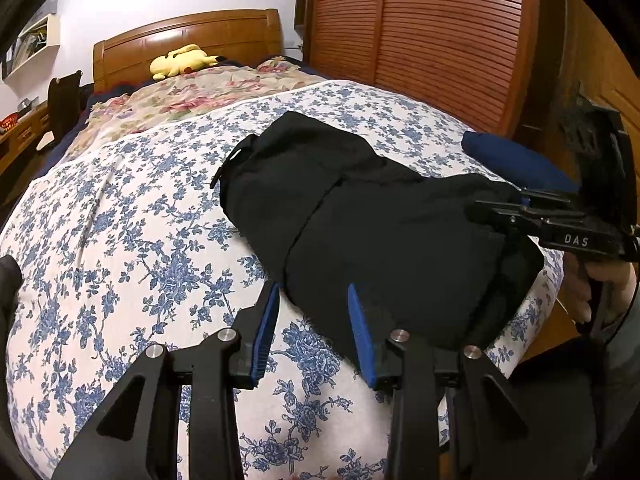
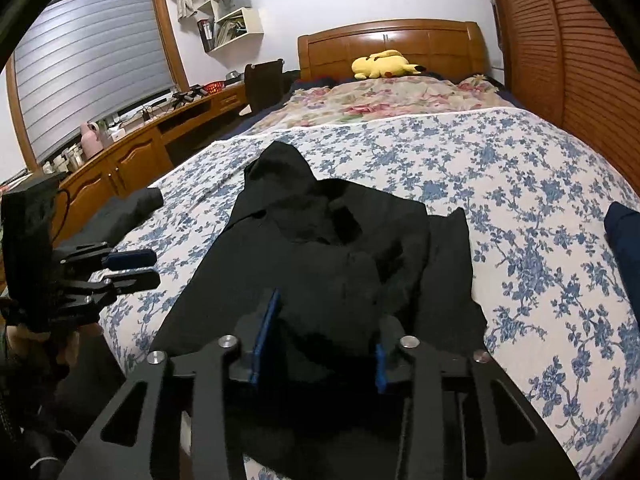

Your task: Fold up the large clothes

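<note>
Both of my wrist cameras look from the foot of the bed (image 1: 120,208) toward the headboard (image 2: 390,40), low and close over the black garment (image 1: 380,216), the left view from its left, the right view straight above its near edge.

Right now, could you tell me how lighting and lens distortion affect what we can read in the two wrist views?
Left wrist view: fisheye bulges the bed into a dome; the black garment reads as near-flat black, folds faint. Right wrist view: same barrel bend, dark corners; the garment merges with the right gripper, so the grip is hard to read; the plush toy stays sharp.
</note>
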Demonstrator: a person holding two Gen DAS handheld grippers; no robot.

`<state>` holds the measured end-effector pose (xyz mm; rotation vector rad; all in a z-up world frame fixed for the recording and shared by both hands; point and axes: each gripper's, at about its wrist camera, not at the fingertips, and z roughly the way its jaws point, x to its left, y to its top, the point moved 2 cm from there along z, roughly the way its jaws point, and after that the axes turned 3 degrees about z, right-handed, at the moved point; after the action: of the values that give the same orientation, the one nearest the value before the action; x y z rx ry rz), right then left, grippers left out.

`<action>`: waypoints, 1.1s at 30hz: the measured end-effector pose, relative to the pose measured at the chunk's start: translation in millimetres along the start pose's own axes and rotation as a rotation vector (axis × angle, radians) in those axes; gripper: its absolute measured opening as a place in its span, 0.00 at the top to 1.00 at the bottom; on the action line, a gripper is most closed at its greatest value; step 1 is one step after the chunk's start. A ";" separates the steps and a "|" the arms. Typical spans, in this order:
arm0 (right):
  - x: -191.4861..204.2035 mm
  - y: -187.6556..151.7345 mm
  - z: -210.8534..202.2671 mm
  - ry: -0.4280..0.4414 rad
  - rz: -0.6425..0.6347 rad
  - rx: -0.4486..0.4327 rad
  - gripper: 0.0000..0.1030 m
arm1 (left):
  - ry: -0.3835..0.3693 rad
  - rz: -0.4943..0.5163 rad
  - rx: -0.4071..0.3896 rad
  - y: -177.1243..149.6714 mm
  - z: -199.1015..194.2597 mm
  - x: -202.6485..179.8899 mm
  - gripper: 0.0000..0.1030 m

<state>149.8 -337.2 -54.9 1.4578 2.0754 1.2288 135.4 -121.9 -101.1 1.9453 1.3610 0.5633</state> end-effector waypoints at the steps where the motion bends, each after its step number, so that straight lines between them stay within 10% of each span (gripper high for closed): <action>1: 1.5 -2.3 0.4 0.001 -0.004 -0.001 0.71 | 0.002 0.001 0.000 0.3 0.3 0.2 0.64; 25: -18.0 -27.6 -71.2 -0.113 0.070 -0.212 0.92 | -0.019 0.037 -0.011 13.1 10.8 -18.1 0.64; 33: -43.0 -57.0 -66.1 -0.201 0.132 -0.069 0.92 | -0.039 0.060 -0.020 19.9 13.3 -35.7 0.64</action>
<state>89.2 -411.8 -70.6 1.6357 1.8145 1.1370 144.4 -163.3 -94.0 1.9765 1.2722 0.5616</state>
